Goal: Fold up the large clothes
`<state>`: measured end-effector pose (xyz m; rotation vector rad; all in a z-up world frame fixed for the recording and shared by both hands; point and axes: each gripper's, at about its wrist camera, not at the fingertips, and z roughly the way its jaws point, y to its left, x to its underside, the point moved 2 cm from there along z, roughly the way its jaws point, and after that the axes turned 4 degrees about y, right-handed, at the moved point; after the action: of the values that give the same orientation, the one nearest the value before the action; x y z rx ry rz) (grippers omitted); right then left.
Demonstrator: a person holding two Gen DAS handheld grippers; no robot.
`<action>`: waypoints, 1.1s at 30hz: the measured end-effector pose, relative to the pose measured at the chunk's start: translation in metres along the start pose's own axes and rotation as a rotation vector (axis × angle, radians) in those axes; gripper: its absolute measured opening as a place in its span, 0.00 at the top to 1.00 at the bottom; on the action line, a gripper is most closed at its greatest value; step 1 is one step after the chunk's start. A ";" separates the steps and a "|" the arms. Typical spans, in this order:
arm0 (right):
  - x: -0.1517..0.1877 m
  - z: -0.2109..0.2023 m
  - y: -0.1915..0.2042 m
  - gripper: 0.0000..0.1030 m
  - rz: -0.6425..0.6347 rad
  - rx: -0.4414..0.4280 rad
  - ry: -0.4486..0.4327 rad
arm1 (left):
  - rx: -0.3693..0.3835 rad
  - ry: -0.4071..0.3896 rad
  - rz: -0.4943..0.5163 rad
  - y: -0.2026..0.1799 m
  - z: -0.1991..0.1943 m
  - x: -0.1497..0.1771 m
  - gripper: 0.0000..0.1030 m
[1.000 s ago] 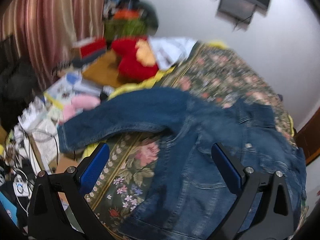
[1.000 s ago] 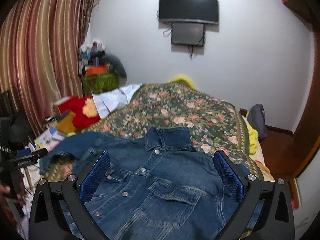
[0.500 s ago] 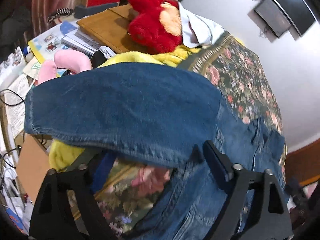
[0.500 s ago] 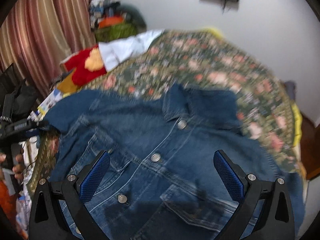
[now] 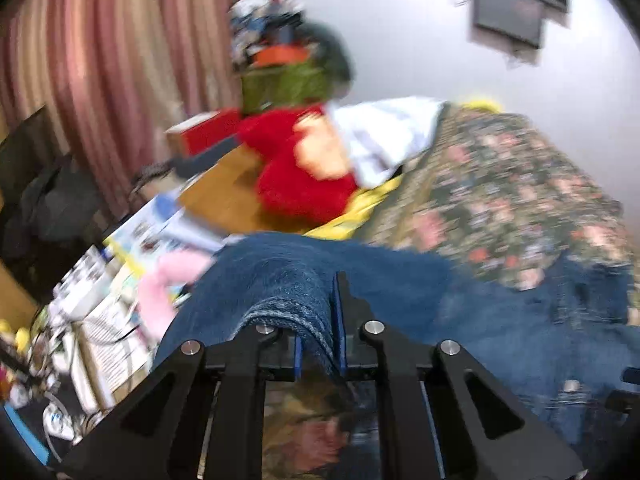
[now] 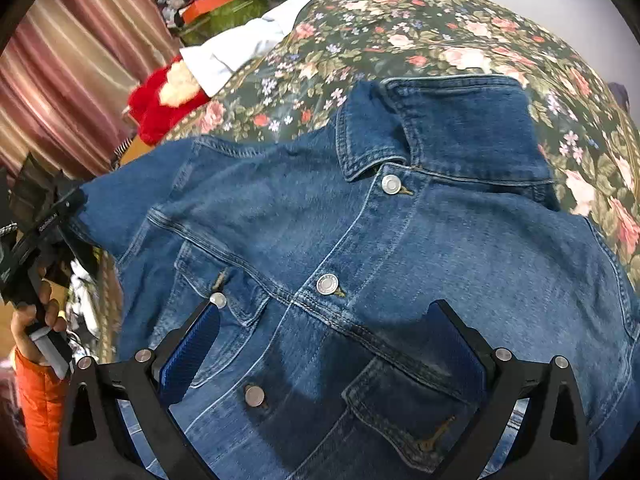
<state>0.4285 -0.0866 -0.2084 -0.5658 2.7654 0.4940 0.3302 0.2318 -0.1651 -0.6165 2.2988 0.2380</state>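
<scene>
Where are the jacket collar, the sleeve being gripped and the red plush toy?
jacket collar [image 6: 452,120], right wrist view, collar's middle.
sleeve [image 5: 296,280], left wrist view, fold above pads.
red plush toy [image 5: 296,184], left wrist view, body.

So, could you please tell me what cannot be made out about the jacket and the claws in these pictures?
- Left wrist view: motion blur smears the denim jacket; which part of its sleeve the shut left claw pinches is unclear.
- Right wrist view: the jacket's hem is cut off by the bottom edge, behind the open right claw.
- Right wrist view: the left claw sits at the edge; its tips are hidden.
</scene>
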 end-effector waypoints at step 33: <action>0.063 -0.131 -0.023 0.00 0.004 0.018 -0.186 | 0.433 0.358 -0.101 -0.018 -0.009 0.102 0.24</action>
<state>0.3562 -0.1770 -0.1169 -0.4840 2.5925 0.4960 0.2704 0.1757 -0.2297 -0.5799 2.5349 -0.4437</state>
